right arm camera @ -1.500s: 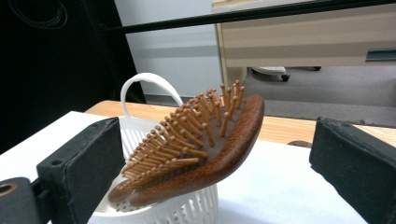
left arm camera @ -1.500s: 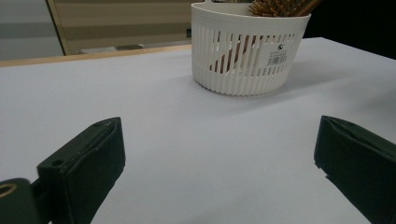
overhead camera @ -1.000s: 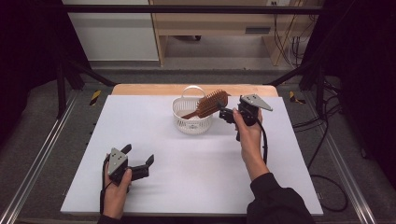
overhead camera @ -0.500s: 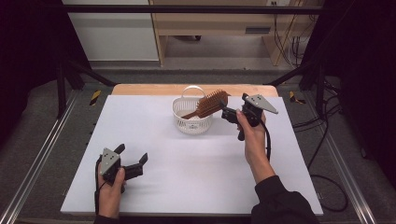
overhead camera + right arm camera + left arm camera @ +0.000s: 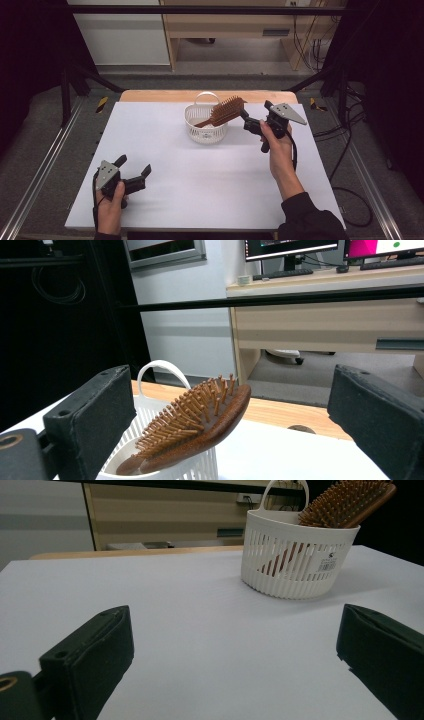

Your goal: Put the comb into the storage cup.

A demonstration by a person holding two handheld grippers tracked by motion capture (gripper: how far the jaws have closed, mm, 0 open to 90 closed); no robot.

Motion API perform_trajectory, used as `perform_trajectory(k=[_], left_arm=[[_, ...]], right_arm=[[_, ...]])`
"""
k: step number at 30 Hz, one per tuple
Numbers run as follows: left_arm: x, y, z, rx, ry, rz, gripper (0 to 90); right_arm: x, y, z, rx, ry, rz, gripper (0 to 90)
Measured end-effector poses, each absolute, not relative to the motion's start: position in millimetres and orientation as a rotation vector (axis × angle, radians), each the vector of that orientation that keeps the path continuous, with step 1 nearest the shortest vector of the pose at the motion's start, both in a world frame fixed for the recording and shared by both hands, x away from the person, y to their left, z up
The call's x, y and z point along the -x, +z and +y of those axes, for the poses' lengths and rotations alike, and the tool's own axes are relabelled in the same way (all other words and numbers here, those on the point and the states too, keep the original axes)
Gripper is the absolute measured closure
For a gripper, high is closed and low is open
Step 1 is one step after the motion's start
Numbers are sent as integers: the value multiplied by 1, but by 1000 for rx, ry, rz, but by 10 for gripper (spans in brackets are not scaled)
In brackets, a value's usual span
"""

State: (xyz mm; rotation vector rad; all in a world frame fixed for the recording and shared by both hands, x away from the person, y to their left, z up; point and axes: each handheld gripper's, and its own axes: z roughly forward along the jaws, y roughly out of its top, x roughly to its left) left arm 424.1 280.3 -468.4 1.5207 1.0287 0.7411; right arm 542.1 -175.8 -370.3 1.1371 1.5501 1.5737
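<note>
A white slatted basket (image 5: 206,129) with a loop handle stands at the back middle of the white table (image 5: 210,200). A brown wooden hairbrush (image 5: 226,110) leans in it, handle down, bristled head sticking out over the right rim. My right gripper (image 5: 246,122) hovers open just right of the brush head, apart from it. In the right gripper view the brush (image 5: 200,420) lies ahead between the wide-set jaws of that gripper (image 5: 235,412). My left gripper (image 5: 134,166) rests open at the front left. Its own view looks past that gripper (image 5: 235,645) to the basket (image 5: 295,560) and brush (image 5: 345,502).
A wooden strip (image 5: 150,95) edges the table's back. Metal rails (image 5: 45,170) run along both sides, and cables (image 5: 350,145) lie on the floor at right. A desk (image 5: 325,315) with monitors stands beyond the table.
My right gripper has drawn back to the right, away from the brush head. The left gripper has slid a little to the left along the table front. Basket and brush stayed put.
</note>
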Motion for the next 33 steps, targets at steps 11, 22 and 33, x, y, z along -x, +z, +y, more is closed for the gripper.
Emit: perform_trajectory(k=[11, 22, 33], left_arm=[[-408, -462, 302, -1461, 762, 1001, 22], [-400, -465, 313, -1448, 788, 1016, 20], [-393, -466, 310, -1476, 797, 980, 18]], right_arm=[[-527, -369, -189, -1111, 1613, 1557, 43], [-508, -368, -212, -1121, 1598, 1526, 28], [-492, -367, -230, -1069, 1547, 1554, 29]])
